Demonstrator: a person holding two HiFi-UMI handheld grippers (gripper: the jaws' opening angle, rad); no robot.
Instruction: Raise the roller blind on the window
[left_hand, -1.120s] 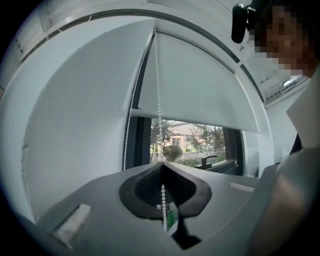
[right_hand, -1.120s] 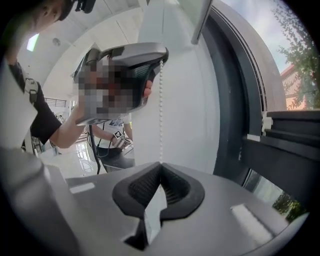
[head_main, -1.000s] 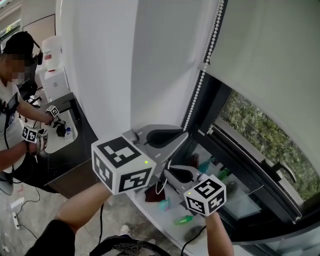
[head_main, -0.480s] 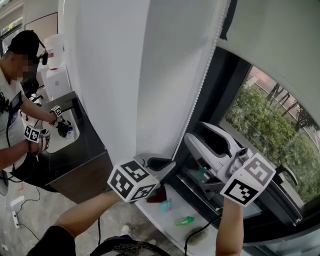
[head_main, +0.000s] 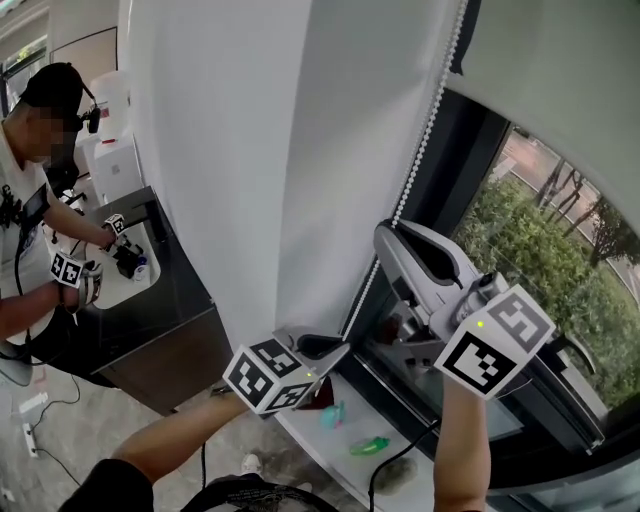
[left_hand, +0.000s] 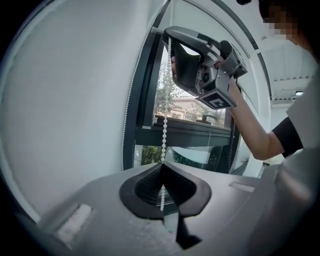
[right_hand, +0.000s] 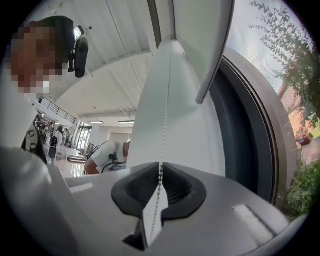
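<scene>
Since the two tools have parted along the cord within the last second, entries follow by view.

**Head view.** Right gripper: formerly low beside its partner, now at 4 o'clock and higher on the bead chain, jaws closing round it. Left gripper: at 6 o'clock, lower than before, clenched on the same chain. Roller blind: at 1 o'clock, hem high in the frame, with bare window glass beneath. Judged a hand-over-hand reach, the next haul pending.

**Left gripper view.** Left gripper: jaws together on the chain. The chain runs straight to 12 o'clock, where the right gripper meets it. No other view shows both tools on one strand so plainly.

**Right gripper view.** Right gripper: chain between the jaws, a sliver of gap remaining. Blind: at 1 o'clock. Only here: the chain's upper run against the wall, and a person stooping at 8 o'clock.
</scene>
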